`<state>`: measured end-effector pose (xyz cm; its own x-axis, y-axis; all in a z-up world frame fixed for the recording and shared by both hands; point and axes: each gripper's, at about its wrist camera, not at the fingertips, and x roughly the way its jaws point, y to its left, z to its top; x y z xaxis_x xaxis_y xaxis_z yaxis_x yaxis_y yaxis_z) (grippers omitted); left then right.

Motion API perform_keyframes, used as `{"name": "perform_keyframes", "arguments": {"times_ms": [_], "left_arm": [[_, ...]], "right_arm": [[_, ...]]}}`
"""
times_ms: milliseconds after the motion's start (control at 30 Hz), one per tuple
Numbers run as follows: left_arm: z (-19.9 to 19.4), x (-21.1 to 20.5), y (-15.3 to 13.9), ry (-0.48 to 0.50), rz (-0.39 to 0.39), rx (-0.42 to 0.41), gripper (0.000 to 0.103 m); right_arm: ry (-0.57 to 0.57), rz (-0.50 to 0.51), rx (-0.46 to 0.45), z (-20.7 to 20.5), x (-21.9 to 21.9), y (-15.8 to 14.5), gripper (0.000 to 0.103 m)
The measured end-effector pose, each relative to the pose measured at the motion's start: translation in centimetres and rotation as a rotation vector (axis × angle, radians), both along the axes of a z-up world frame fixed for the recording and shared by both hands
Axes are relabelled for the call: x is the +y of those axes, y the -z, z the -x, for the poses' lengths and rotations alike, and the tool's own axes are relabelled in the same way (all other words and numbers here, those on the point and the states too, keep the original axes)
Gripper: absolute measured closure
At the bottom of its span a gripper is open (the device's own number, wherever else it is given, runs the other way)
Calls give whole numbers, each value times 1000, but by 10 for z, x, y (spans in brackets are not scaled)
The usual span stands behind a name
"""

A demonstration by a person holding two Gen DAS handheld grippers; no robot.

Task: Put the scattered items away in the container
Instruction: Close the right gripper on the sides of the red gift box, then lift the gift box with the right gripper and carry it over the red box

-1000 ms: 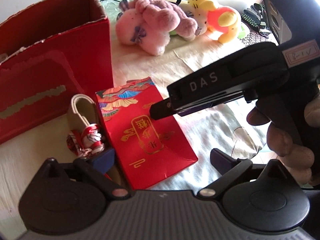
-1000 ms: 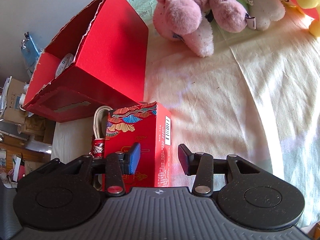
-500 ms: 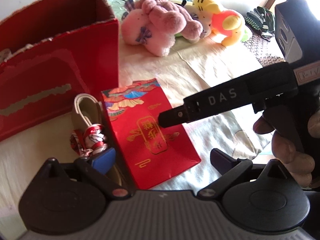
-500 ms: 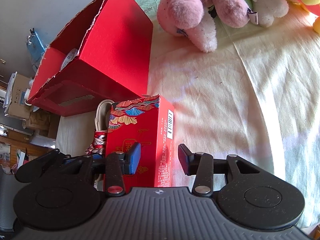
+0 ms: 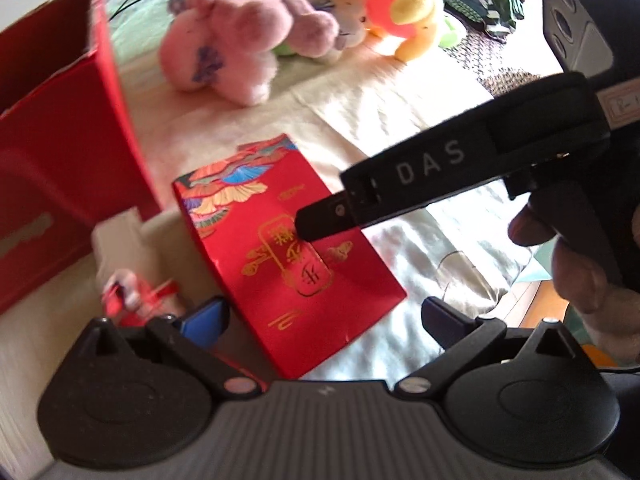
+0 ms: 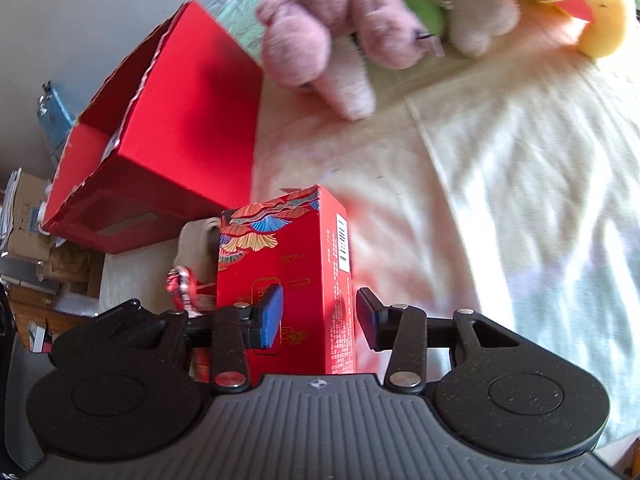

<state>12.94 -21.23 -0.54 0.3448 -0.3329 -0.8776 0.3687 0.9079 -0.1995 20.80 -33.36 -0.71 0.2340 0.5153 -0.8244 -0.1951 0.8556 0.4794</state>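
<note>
- Where the cloth (image 6: 500, 184) is bare in front of the open red container (image 6: 192, 128), the red box (image 5: 288, 248) lies just beside it.
- The right gripper (image 6: 319, 318) straddles the box — jaws apart, right pad clear of it.
- The left gripper (image 5: 320, 320) is wide open, holding nothing.
- Plush toys (image 5: 248, 40) lie beyond.

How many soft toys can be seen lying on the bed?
3, all grouped at the far side: a pink plush nearest the red container, a pale toy behind it, and a yellow toy on the right. Others may be hidden underneath.
</note>
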Motion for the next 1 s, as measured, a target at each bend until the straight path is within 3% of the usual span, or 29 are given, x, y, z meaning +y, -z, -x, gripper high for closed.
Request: {"name": "perform_keyframes", "arguments": {"times_ms": [133, 333, 433, 533, 767, 1000], "left_arm": [[-8, -3, 1, 13, 18, 3, 1], [-20, 11, 21, -42, 98, 110, 1], [-19, 8, 18, -29, 87, 88, 4], [-18, 5, 19, -20, 73, 74, 3], [-16, 4, 12, 8, 53, 46, 4], [-13, -1, -17, 35, 45, -31, 4]], "right_arm": [[36, -9, 11, -2, -13, 2, 57], [37, -34, 15, -4, -9, 8, 48], [26, -62, 25, -6, -4, 11, 47], [18, -64, 28, -10, 4, 15, 39], [-3, -64, -5, -9, 7, 9, 42], [14, -89, -64, -6, 0, -17, 43]]}}
